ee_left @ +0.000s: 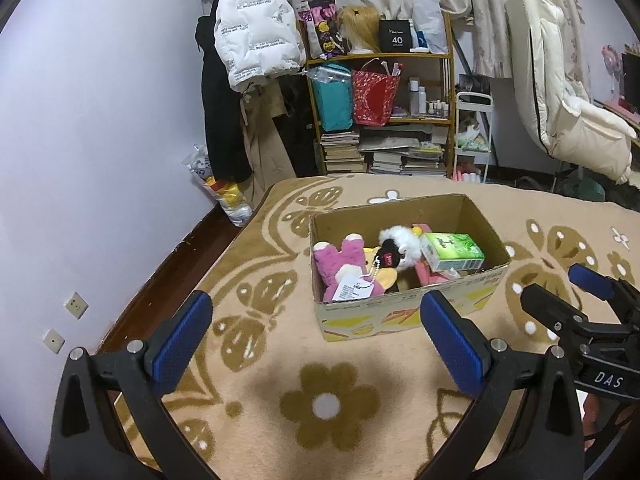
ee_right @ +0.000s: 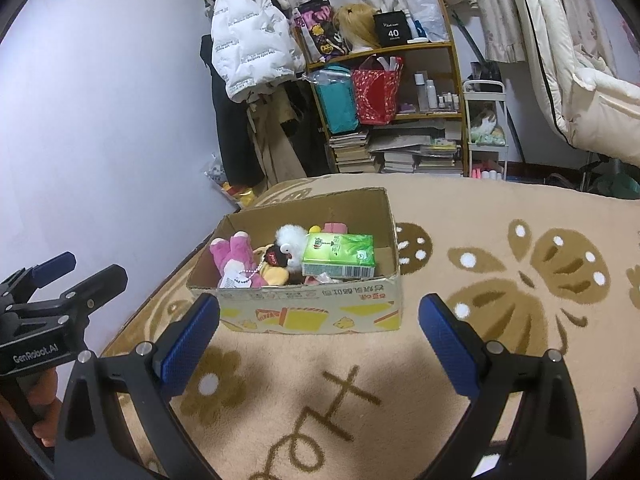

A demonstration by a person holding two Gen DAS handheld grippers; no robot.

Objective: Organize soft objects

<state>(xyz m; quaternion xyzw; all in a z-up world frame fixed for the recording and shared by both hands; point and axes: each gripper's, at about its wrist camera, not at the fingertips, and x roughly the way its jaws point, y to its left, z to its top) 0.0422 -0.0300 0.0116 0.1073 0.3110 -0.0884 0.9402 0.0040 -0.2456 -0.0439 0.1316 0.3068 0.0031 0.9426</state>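
An open cardboard box (ee_left: pixel 404 314) (ee_right: pixel 312 314) stands on the beige flowered blanket. Inside lie a pink plush toy (ee_left: pixel 340 264) (ee_right: pixel 234 254), a white and black fluffy toy (ee_left: pixel 398 246) (ee_right: pixel 288 246), a yellow plush (ee_left: pixel 384 278) (ee_right: pixel 276 276) and a green tissue pack (ee_left: pixel 454 250) (ee_right: pixel 340 254). My left gripper (ee_left: pixel 316 338) is open and empty, held in front of the box. My right gripper (ee_right: pixel 320 338) is open and empty, also in front of the box. Each gripper shows at the edge of the other's view.
The blanket (ee_left: pixel 328 404) (ee_right: pixel 500 280) covers a bed against the pale wall at left. Beyond it stand a shelf (ee_left: pixel 384 112) with books and bags, a hanging white jacket (ee_left: pixel 252 28), a small white cart (ee_left: pixel 474 136) and a cream chair (ee_left: pixel 568 92).
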